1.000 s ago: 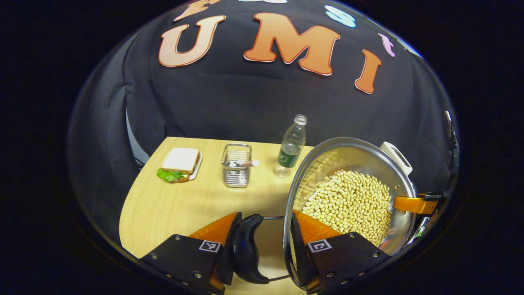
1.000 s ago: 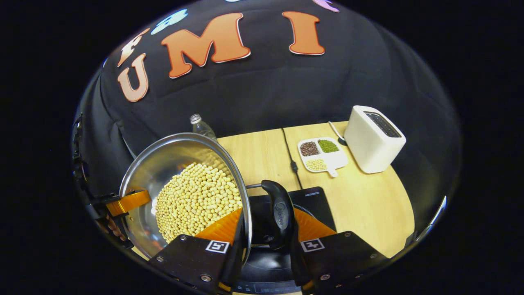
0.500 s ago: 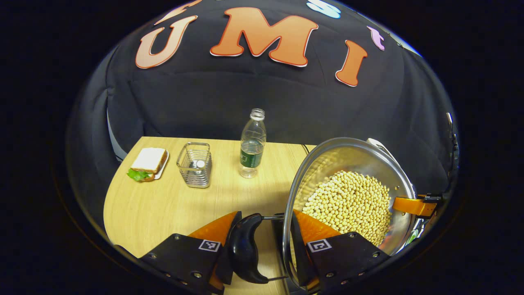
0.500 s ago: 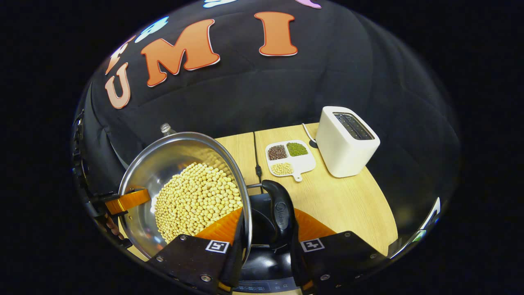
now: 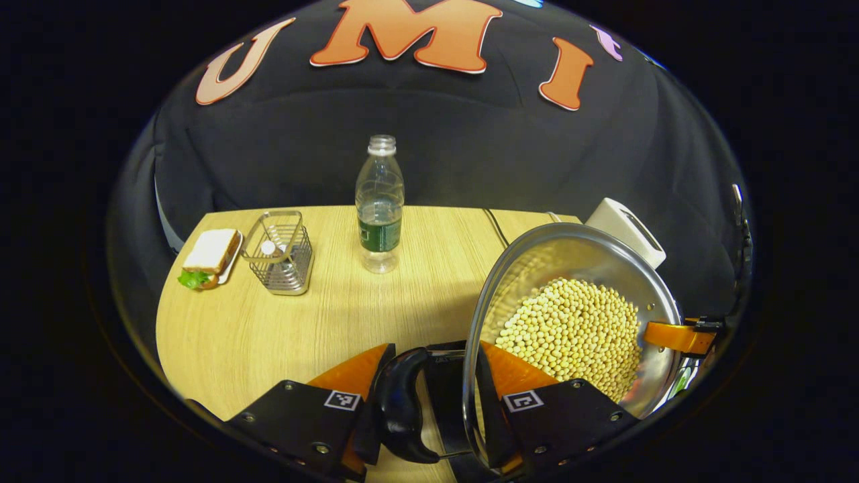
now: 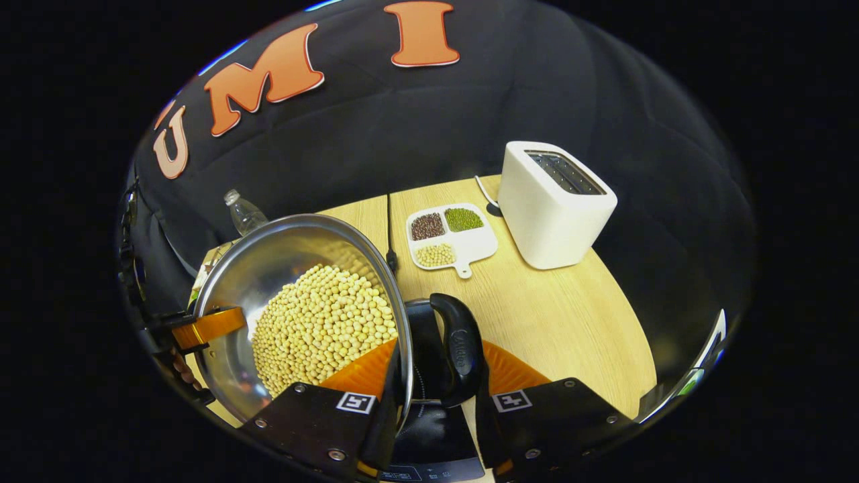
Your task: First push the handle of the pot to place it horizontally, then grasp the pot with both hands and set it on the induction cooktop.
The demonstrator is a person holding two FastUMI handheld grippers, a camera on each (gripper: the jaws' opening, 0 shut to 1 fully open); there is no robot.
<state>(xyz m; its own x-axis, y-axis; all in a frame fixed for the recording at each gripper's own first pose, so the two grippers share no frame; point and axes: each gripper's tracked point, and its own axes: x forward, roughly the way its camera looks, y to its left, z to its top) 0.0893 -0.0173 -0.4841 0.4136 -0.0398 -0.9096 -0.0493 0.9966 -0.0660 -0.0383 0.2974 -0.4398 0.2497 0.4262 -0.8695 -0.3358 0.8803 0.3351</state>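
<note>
Light falls from above onto the desk (image 5: 282, 322), bright and even, while the backdrop stays dim. The pot (image 5: 570, 248) throws a soft shadow at centre and its steel wall (image 6: 268, 268) glares. Both views are sharp at centre; straight edges bow strongly toward the rim.

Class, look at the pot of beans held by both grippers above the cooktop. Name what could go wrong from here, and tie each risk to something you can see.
1. The pot is heaped with beans; any tilt between the left gripper and right gripper could spill them.
2. Each gripper pinches only a handle and the thin rim, so the heavy pot might slip.
3. The cooktop lies mostly hidden below, so the pot could land off-centre.
</note>
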